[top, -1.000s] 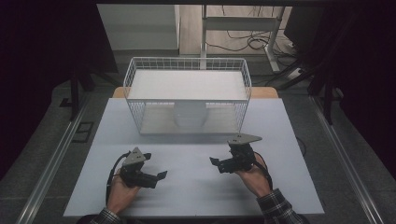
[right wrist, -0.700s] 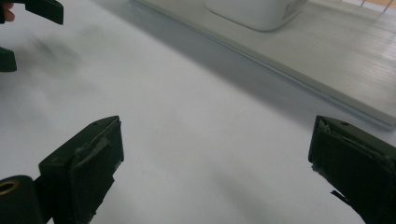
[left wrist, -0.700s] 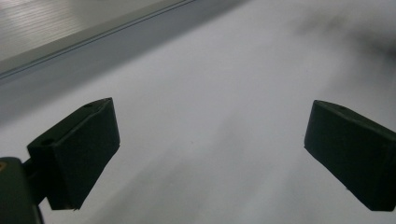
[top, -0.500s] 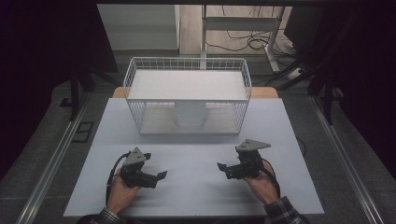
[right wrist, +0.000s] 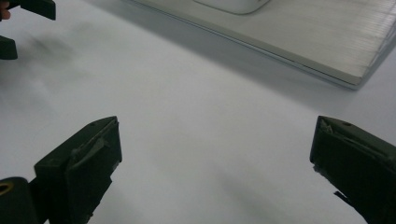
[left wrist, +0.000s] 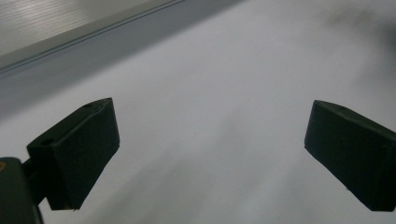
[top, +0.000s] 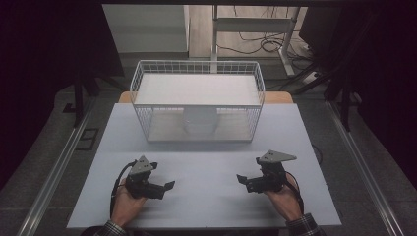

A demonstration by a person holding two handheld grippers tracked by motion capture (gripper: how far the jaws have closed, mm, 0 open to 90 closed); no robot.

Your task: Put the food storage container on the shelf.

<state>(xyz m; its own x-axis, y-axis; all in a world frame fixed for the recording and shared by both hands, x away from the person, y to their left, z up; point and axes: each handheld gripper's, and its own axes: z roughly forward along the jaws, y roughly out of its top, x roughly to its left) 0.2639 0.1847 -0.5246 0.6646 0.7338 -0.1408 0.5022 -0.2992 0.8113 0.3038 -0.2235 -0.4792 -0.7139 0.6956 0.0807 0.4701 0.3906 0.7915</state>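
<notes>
My left gripper point(top: 169, 186) rests low over the near left part of the pale surface point(top: 206, 167), held in my left hand point(top: 125, 206), its fingers point(left wrist: 77, 156) spread wide apart with nothing between them; in the left gripper view there is only bare white surface between the two black pads. My right gripper point(top: 241, 179) sits over the near right part, in my right hand point(top: 282, 199), and its fingers point(right wrist: 81, 170) also stand wide apart and empty. The two grippers point toward each other across the middle and are well apart.

The nearest thing to them is the white wire basket point(top: 142, 105), standing upright toward the far side of the surface, centred between my hands and well clear of both. It is a rectangular box of thin white mesh, open at the top, with a flat pale floor. Inside it, near the front middle, stands a white rounded container point(top: 199, 120), seen through the mesh; its exact shape is hard to make out. In the right gripper view the basket's base edge point(right wrist: 299, 51) runs across the top.
</notes>
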